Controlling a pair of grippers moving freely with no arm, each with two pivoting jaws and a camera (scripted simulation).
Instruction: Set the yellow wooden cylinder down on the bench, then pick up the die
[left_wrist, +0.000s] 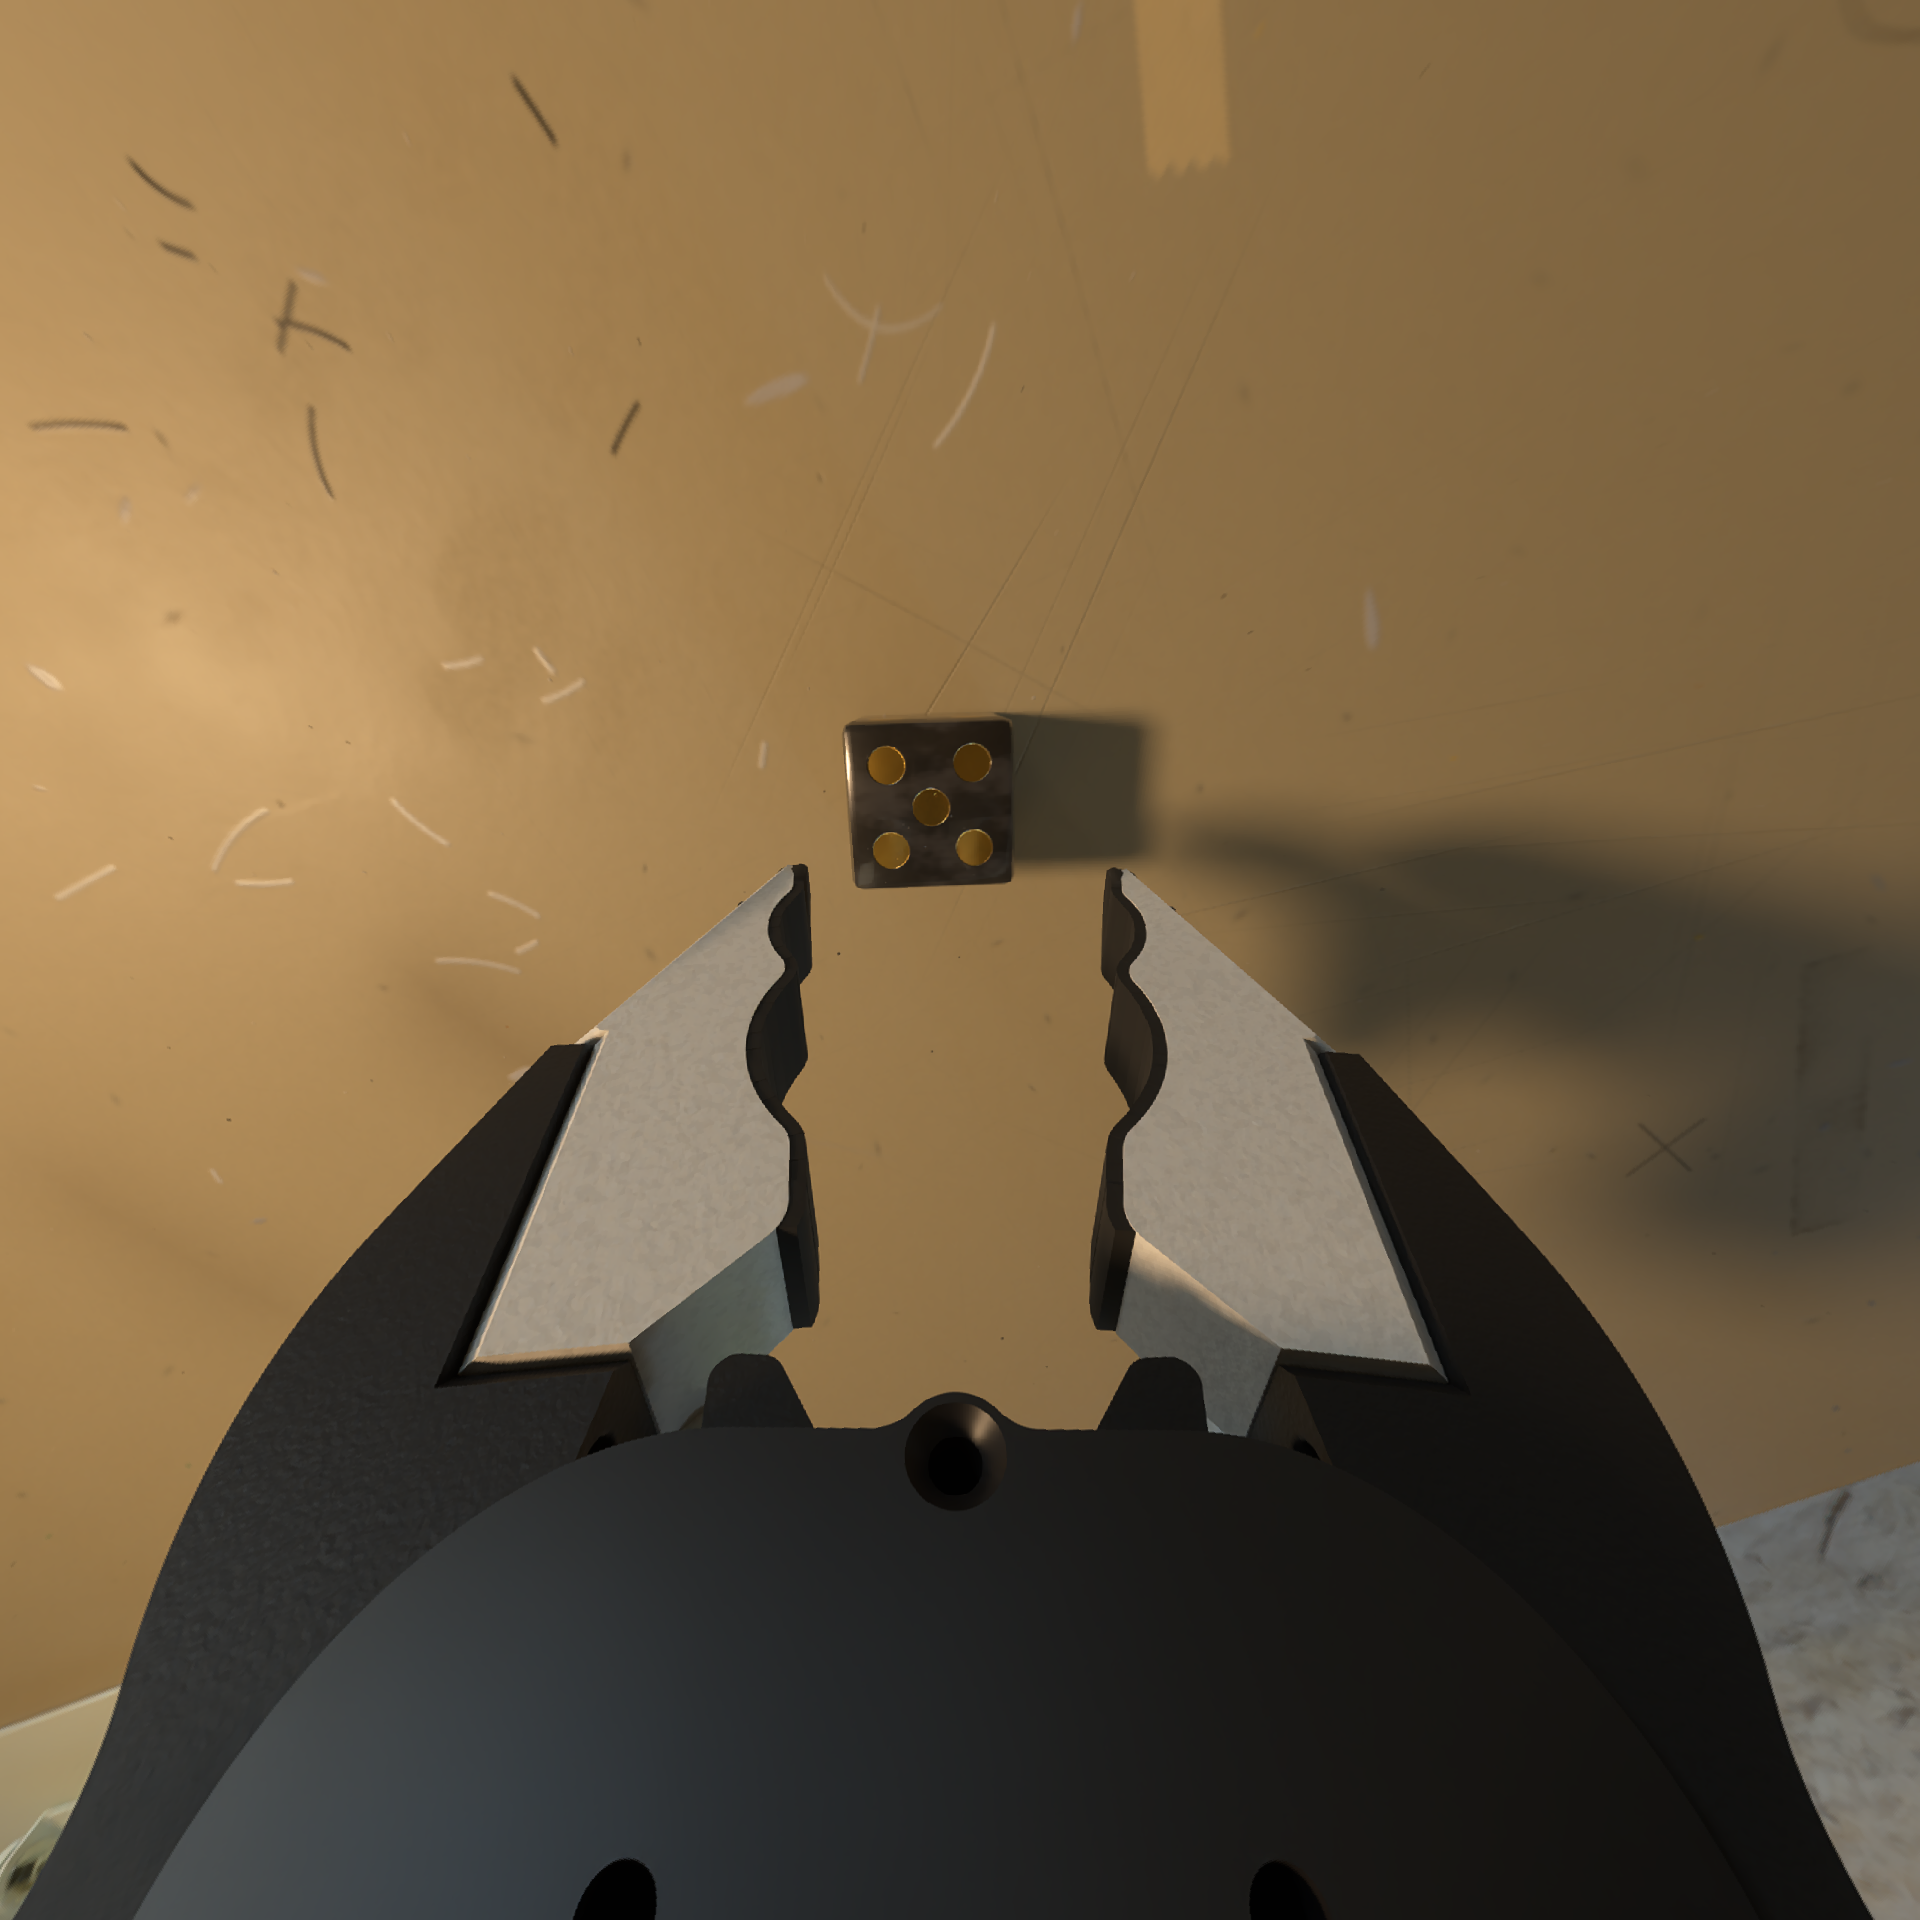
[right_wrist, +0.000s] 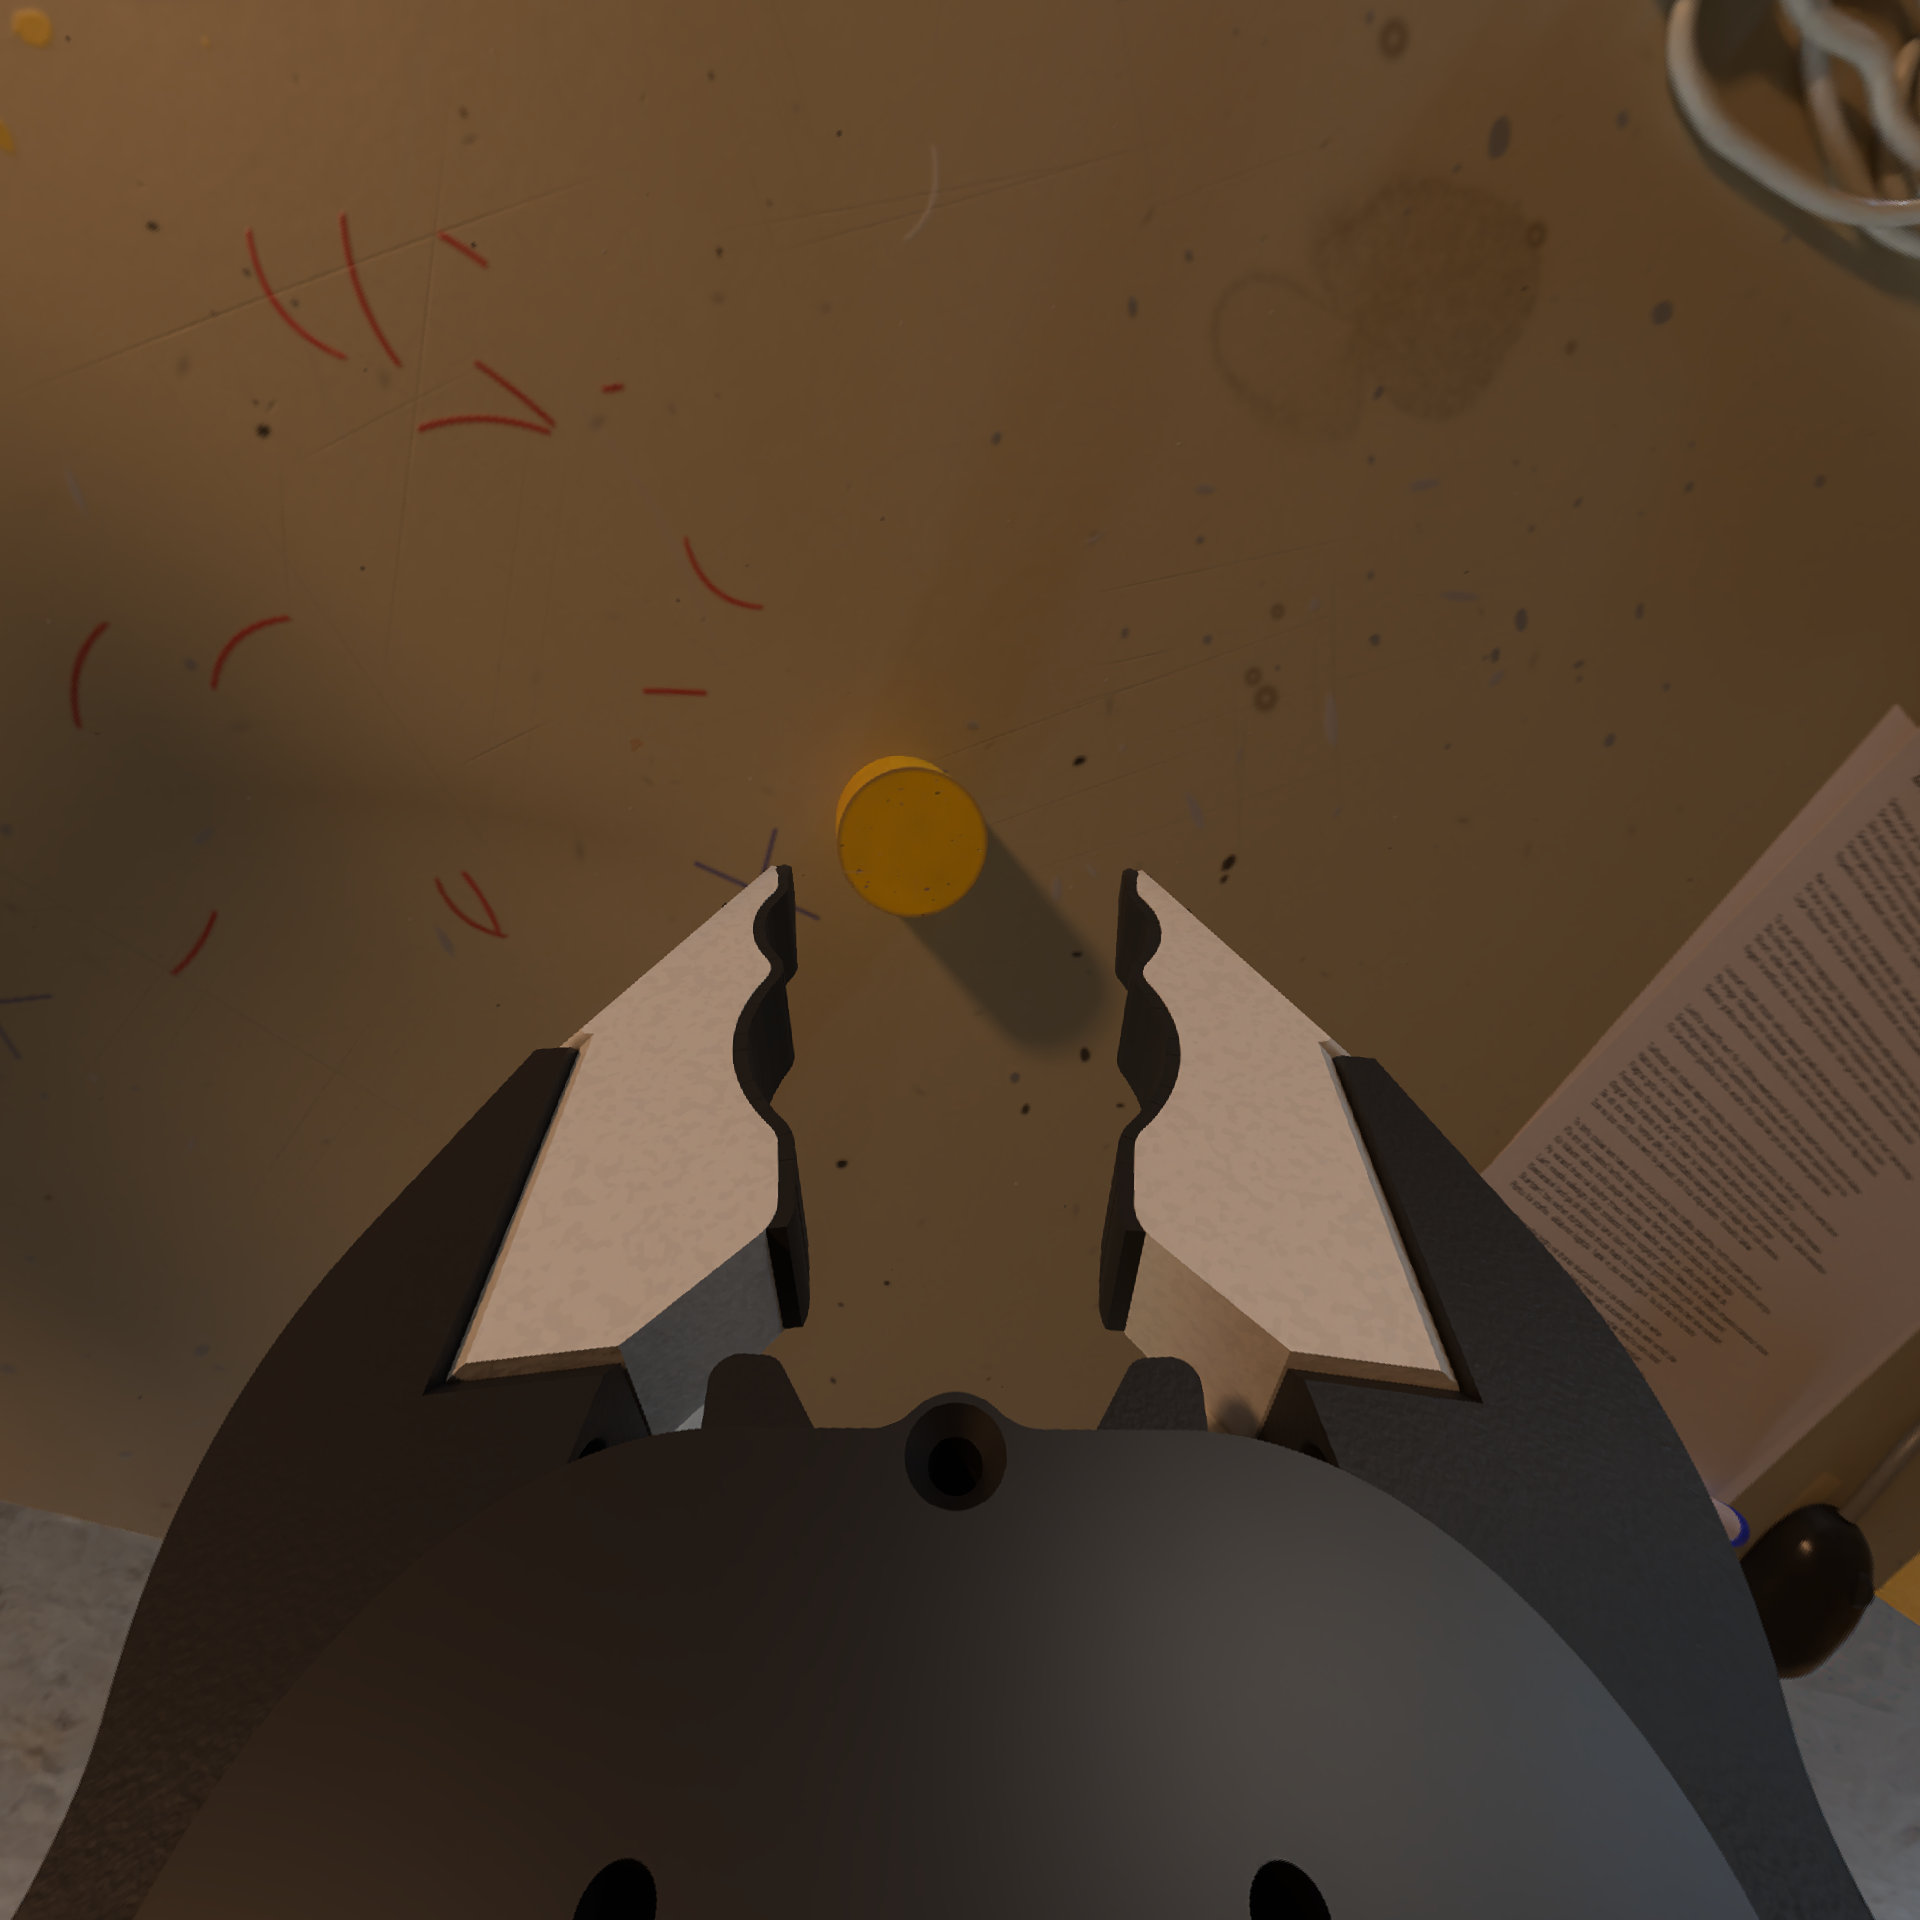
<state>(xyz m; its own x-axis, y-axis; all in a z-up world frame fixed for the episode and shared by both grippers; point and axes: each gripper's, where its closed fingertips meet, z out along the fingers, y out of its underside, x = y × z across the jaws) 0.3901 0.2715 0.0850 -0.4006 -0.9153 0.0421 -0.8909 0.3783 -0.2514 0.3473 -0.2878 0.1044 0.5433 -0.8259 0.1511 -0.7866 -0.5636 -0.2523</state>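
In the left wrist view a dark die with gold pips, five on its top face, rests on the tan bench. My left gripper is open and empty; its tips hang above the bench just short of the die, which lies slightly left of the gap's middle. In the right wrist view the yellow wooden cylinder stands upright on the bench, seen from above. My right gripper is open and empty above it, the cylinder just beyond the tips.
A printed paper sheet lies at the right, with a black knob below it. A coil of pale cable sits at the top right. The bench's edge over grey floor shows at the lower right of the left wrist view.
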